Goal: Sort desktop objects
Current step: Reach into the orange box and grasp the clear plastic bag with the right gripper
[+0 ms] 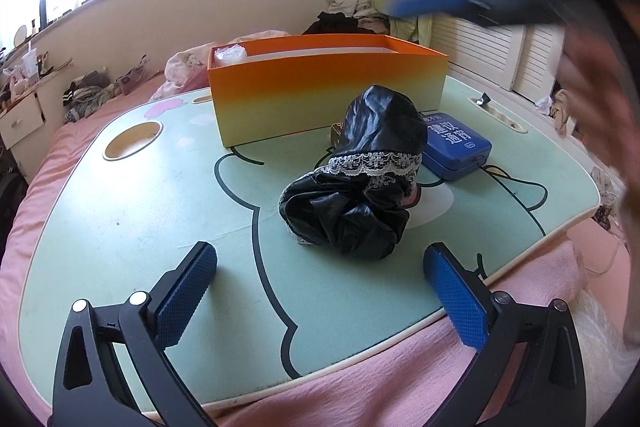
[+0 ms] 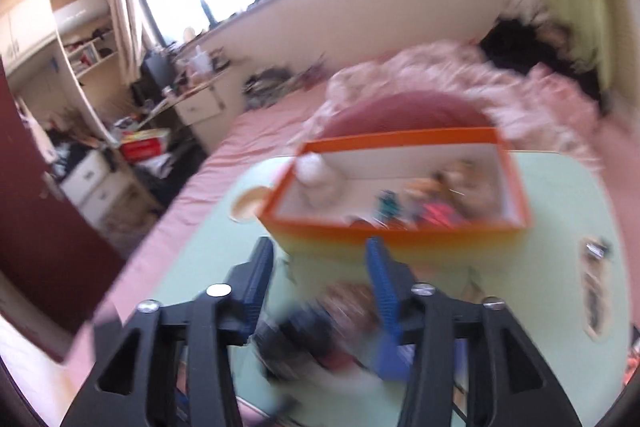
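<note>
Just beyond left gripper (image 1: pixel 320 283): black cap (image 1: pixel 352 187)

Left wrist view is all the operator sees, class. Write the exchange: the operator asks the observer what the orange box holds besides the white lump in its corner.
Observer: Besides the white lump, the orange box holds a blurred cluster toward its other end, including a teal item and a red item.
Operator: Do the right tongs carry anything?
Observer: The right tongs hang over the table, pads apart, nothing between them.
</note>
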Demonstrator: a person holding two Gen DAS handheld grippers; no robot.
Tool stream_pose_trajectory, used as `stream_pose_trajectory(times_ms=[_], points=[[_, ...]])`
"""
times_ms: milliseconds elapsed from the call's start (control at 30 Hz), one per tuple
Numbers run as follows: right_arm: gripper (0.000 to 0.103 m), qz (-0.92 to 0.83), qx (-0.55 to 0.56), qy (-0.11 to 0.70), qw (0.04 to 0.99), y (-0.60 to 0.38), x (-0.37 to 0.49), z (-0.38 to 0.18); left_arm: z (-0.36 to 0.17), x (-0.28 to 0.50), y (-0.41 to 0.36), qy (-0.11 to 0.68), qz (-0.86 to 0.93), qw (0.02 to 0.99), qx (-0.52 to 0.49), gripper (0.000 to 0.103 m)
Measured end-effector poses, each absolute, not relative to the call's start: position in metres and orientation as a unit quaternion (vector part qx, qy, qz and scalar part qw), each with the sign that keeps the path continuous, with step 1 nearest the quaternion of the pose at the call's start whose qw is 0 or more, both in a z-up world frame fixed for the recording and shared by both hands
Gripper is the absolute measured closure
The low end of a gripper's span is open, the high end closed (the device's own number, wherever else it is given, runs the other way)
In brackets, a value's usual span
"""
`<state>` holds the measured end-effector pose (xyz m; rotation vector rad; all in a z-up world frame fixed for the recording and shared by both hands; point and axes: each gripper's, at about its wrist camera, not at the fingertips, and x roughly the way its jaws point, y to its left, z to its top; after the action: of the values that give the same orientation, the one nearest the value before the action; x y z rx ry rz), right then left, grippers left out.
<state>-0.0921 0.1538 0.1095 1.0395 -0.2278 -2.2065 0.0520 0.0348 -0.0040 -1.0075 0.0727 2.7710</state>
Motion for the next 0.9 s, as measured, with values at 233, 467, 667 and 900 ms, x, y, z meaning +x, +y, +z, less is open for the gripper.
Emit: stream_pose_trajectory(times_ms=[233, 467, 667, 900], points=[[0.053, -0.814, 0.493, -0.116, 0.285, 0.085, -0.188, 0.088, -0.003, 0.051, 0.034, 0.024, 0.935, 0.098, -0.339, 0.0], [0.065, -0.795, 0.54, -0.139, 0.238, 0.068, -0.233, 0.063, -0.003, 0.053, 0.033, 0.025, 0.937, 0.102, -0.334, 0.0], [0.085, -0.798, 0.529, -0.143, 0.251, 0.078, -0.226, 0.068, -0.002, 0.052, 0.03, 0.022, 0.938, 0.105, -0.331, 0.0], [0.085, -0.839, 0.403, -0.187, 0.315, 0.159, -0.147, 0.126, -0.002, 0.053, 0.028, 0.023, 0.938, 0.103, -0.331, 0.0]])
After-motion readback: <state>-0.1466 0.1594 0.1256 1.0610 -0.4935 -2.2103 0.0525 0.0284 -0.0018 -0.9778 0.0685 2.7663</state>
